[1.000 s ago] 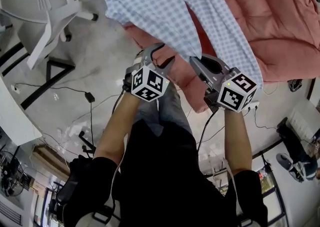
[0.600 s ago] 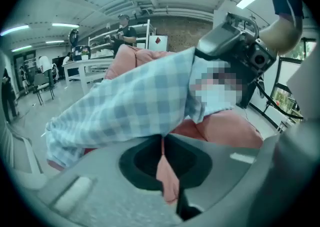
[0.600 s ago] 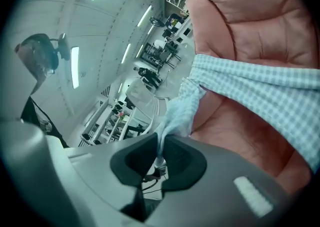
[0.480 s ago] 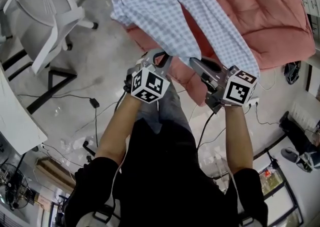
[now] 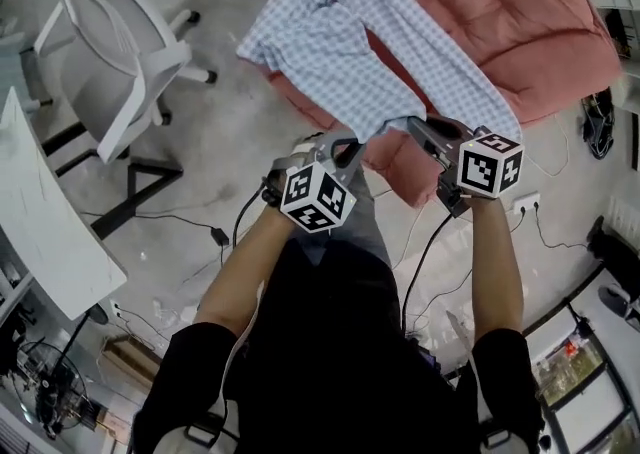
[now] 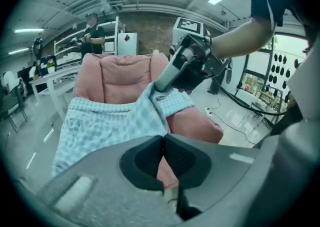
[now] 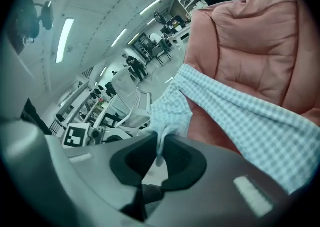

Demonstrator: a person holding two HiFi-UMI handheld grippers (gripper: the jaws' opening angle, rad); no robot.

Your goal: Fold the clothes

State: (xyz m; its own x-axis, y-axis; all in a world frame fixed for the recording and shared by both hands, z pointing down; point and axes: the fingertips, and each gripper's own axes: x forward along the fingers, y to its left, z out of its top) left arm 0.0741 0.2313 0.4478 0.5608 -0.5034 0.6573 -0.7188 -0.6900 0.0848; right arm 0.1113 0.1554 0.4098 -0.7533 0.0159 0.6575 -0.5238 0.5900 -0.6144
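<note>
A blue-and-white checked garment (image 5: 340, 52) lies draped over a pink padded armchair (image 5: 520, 32), and its near edge is lifted off the seat. My left gripper (image 5: 350, 145) is shut on that edge, with the cloth (image 6: 110, 121) running straight into the closed jaws (image 6: 163, 136). My right gripper (image 5: 416, 126) is shut on a bunched corner of the same garment (image 7: 250, 116), and a fold of it is pinched at the jaw tips (image 7: 161, 140). Both grippers hang close together over the chair's front edge.
A white office chair (image 5: 110, 52) stands on the grey floor to the left. A white table edge (image 5: 40, 242) is at the near left. Cables (image 5: 200, 222) and a power strip (image 5: 525, 204) lie on the floor. A person (image 6: 92, 33) stands at the far benches.
The left gripper's jaws stood apart around the garment's edge and are now closed on it. Both grippers have risen, lifting the near edge.
</note>
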